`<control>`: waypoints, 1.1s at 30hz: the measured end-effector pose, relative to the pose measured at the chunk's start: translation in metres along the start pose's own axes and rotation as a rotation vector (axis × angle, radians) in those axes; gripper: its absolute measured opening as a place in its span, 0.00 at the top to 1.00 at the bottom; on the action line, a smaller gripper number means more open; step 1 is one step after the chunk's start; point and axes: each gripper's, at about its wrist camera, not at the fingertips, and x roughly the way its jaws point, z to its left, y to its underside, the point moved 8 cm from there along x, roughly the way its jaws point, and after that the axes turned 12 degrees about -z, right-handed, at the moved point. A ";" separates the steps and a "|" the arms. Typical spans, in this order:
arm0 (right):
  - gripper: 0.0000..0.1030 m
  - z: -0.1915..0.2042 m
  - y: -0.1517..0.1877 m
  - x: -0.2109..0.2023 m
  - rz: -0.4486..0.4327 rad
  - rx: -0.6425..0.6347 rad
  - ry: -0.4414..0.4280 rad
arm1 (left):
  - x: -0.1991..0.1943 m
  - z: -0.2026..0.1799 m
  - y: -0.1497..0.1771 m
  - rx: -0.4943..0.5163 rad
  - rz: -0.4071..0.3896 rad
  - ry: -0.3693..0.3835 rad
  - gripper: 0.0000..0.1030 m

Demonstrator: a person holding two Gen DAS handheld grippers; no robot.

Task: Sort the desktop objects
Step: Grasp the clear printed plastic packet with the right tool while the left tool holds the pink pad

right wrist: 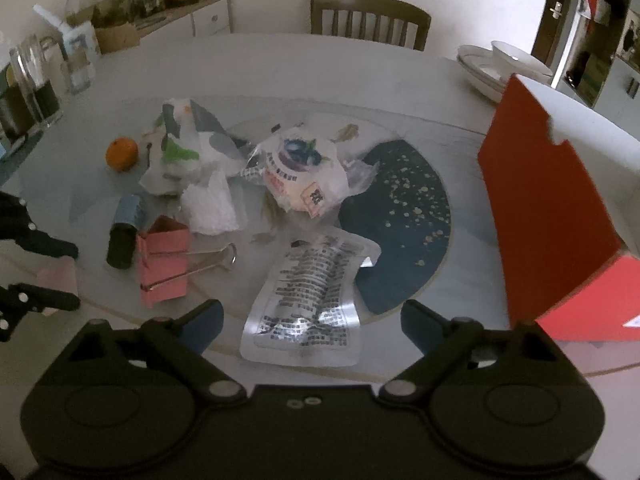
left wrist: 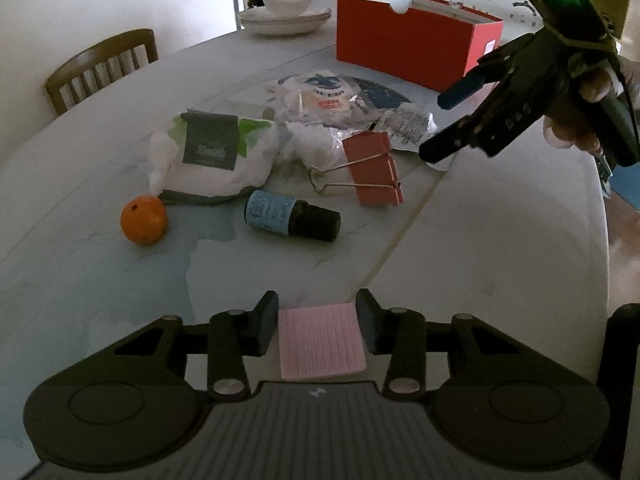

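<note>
**Left tool pinching a pink pad, right tool spread over a foil pouch**

Your left tool (left wrist: 317, 320) has its two fingers pressed against the sides of a pink ridged pad (left wrist: 321, 342), pinching it just above the pale marble tabletop (left wrist: 500, 264). Ahead of it on the tabletop lie a small dark bottle with a blue label (left wrist: 290, 217), on its side, and an orange (left wrist: 143, 220) to the left of the bottle, apart from it. Just beyond the bottle sits a large pink binder clip (left wrist: 374, 168) with its wire handles pointing left. Behind the orange and touching it is a white bag with a dark label (left wrist: 212, 156), and a crumpled white tissue (left wrist: 312, 144) lies between that bag and the clip.

Your right tool (right wrist: 312, 320) is spread wide, nothing between its fingers, poised over a flat silver foil pouch with printed text (right wrist: 310, 300). The pouch lies partly on a dark blue speckled mat (right wrist: 404, 216). A clear wrapped snack packet with a blueberry picture (right wrist: 300, 172) rests at the mat's left edge. A red open-topped box (right wrist: 552, 216) stands at the right, near the pouch but apart from it. At the far side of the tabletop you have stacked white plates with a bowl on top (left wrist: 286, 12) and a wooden chair (right wrist: 370, 20).
</note>
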 end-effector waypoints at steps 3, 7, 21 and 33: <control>0.08 0.003 0.001 0.008 0.012 -0.016 -0.001 | -0.004 0.000 0.000 0.022 -0.003 -0.028 0.59; 0.10 0.003 0.002 0.016 0.024 -0.011 -0.003 | -0.012 0.001 0.002 0.024 -0.010 -0.049 0.37; 0.17 0.003 0.001 0.023 0.018 0.006 -0.027 | -0.014 0.002 0.014 -0.067 0.028 -0.062 0.39; 0.40 -0.006 0.000 0.019 0.007 0.011 -0.008 | -0.013 -0.002 0.009 -0.095 0.036 -0.108 0.61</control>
